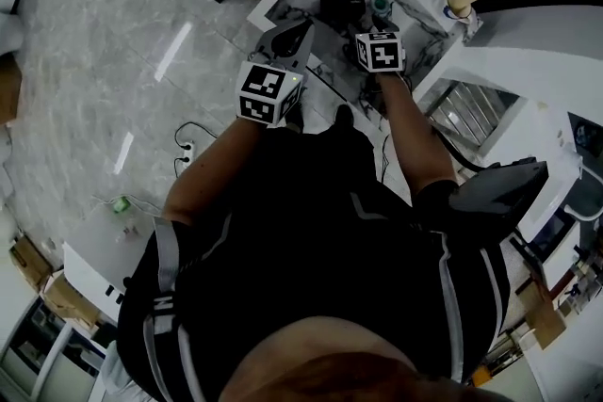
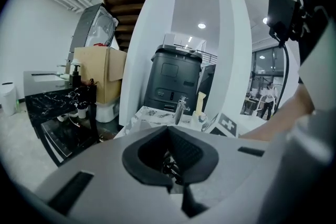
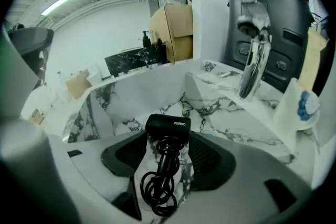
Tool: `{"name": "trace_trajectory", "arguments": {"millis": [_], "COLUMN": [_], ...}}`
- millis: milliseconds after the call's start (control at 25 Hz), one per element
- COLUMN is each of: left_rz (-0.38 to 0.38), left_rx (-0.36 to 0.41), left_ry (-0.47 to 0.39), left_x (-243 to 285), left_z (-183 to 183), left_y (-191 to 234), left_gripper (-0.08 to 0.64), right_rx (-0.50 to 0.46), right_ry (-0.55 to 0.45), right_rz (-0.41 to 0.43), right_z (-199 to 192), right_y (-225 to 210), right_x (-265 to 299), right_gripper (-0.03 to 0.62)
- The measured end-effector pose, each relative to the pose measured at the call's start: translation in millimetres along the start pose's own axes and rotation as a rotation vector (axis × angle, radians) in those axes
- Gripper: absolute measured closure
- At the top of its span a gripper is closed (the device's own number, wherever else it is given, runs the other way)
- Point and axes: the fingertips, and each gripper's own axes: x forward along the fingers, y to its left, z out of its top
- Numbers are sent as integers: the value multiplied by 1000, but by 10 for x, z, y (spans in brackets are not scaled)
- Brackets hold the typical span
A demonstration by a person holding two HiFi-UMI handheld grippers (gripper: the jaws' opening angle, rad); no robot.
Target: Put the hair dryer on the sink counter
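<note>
Probably light and stiff, hair dryer (image 3: 168,127) left of faucet (image 3: 252,60): grip body, not cord (image 3: 160,186); right gripper (image 3: 168,140) wide, empty; left gripper (image 2: 168,128) closed

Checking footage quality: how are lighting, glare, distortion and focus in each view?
Head view: dim, with lamp glare streaks on the floor. Both gripper views: fisheye bending, black corners. Right gripper view: hair dryer sharp. Left gripper view: near foreground blurred.

Hair dryer (image 3: 168,126) lies left of faucet (image 3: 251,65) (cord (image 3: 161,186) in front)
</note>
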Motion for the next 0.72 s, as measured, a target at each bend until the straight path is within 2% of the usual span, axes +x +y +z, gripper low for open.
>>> {"name": "trace_trajectory", "arguments": {"millis": [280, 520, 720], "left_rz": [-104, -190, -206], "left_rx": [62, 28, 74], "left_ry": [-18, -46, -55], "left_x": [83, 94, 108], "left_z": [170, 359, 460], "left_y": [-185, -301, -392], "left_gripper": [558, 558, 560], "right_rx": [46, 78, 125], "right_ry": [-138, -256, -357], "right_rz": [-29, -57, -107], "right_z": [282, 518, 647], "right_y": [-32, 24, 25], "right_x": [-627, -1169, -1589], "right_gripper": [333, 334, 371]}}
